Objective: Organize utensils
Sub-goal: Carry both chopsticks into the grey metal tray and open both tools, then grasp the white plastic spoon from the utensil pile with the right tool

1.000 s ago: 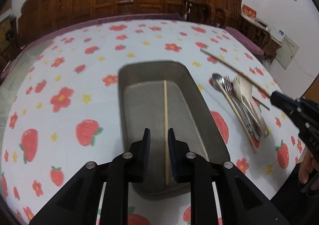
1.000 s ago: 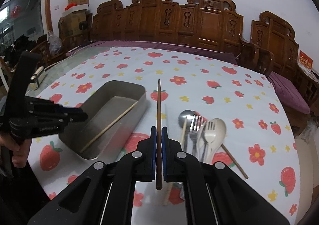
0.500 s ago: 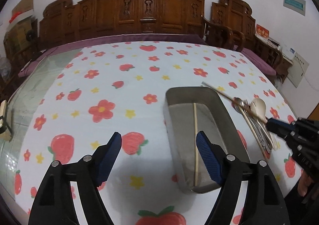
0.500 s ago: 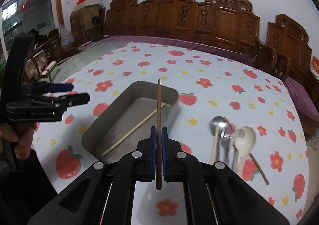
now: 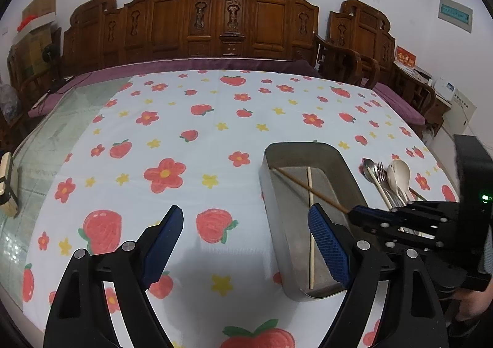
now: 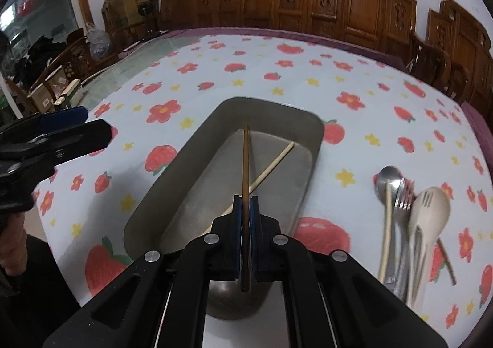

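Observation:
A grey metal tray [image 5: 351,175] [image 6: 277,107] sits on the strawberry-print tablecloth with a pale chopstick [image 5: 310,194] [image 6: 274,163] lying in it. My right gripper [image 6: 246,203] [image 5: 354,211] is shut on a brown chopstick [image 6: 246,163] [image 5: 308,186] and holds it over the tray, tip pointing into it. My left gripper [image 5: 246,224] is open and empty, above the cloth just left of the tray. A pile of utensils lies right of the tray: a metal spoon [image 6: 386,178], a fork [image 6: 405,197], a beige spork [image 6: 429,212] and chopsticks.
Carved wooden chairs [image 5: 228,18] line the table's far edge. A strip of bare glass tabletop [image 5: 46,138] shows at the left beyond the cloth. A small box-like object [image 5: 7,184] rests at the left edge.
My right gripper has carried the brown chopstick leftward until it is over the tray. My left gripper opened, let go of the pale chopstick in the tray, and drew back to the left.

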